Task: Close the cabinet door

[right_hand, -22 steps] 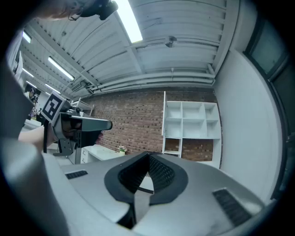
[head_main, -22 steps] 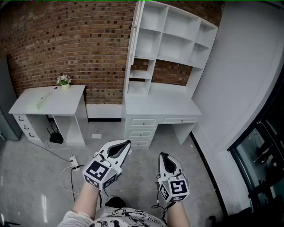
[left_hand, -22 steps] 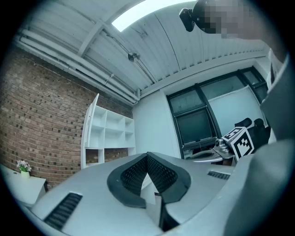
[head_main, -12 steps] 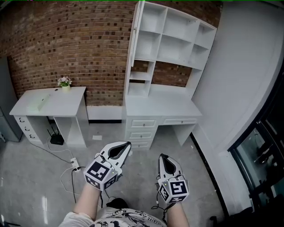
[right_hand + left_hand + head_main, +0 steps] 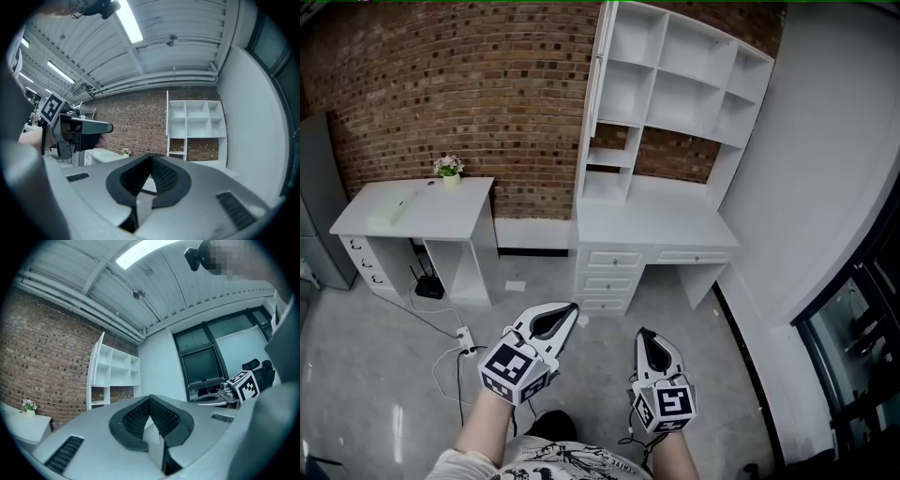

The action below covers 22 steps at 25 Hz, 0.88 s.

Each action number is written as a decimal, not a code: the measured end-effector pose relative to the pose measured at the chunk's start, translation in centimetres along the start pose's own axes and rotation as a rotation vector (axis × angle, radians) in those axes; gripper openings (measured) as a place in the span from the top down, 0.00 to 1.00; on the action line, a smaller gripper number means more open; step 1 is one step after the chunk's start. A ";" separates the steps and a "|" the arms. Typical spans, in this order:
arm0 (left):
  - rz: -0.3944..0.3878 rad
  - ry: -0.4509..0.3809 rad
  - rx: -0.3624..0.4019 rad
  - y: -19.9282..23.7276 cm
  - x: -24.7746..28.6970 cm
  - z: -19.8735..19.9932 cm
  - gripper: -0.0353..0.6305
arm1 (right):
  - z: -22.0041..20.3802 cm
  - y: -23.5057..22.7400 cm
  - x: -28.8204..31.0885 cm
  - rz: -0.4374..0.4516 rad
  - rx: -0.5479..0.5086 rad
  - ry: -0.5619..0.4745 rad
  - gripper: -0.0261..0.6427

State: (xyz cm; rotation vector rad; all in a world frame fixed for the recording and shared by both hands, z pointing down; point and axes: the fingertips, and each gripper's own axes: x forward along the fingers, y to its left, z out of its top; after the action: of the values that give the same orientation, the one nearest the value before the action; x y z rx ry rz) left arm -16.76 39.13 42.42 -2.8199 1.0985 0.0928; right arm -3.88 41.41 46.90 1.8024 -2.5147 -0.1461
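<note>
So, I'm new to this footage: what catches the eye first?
The tall white shelf unit stands against the red brick wall, its narrow door swung open at its left edge. The left gripper and right gripper hover low in front, shut and empty.

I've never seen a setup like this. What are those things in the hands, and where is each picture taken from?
A person holds two grippers, the left gripper and the right gripper; the patterned cubes belong to them. One picture comes from a head camera looking down; the other two cameras ride on the grippers and look along their jaws. Both are shut, holding nothing. Ahead stands a white shelf unit above a desk, its cabinet door open. A plant sits on the side desk.
</note>
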 end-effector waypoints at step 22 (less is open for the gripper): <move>0.009 0.023 -0.057 16.5 17.1 -3.6 0.93 | -1.9 -9.8 20.8 -0.027 0.043 0.034 0.95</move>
State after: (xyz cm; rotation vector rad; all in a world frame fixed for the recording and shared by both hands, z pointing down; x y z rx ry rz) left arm -15.28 15.12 42.97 -2.8734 1.1314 0.0948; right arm -1.18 18.49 47.41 1.8392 -2.4900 -0.0624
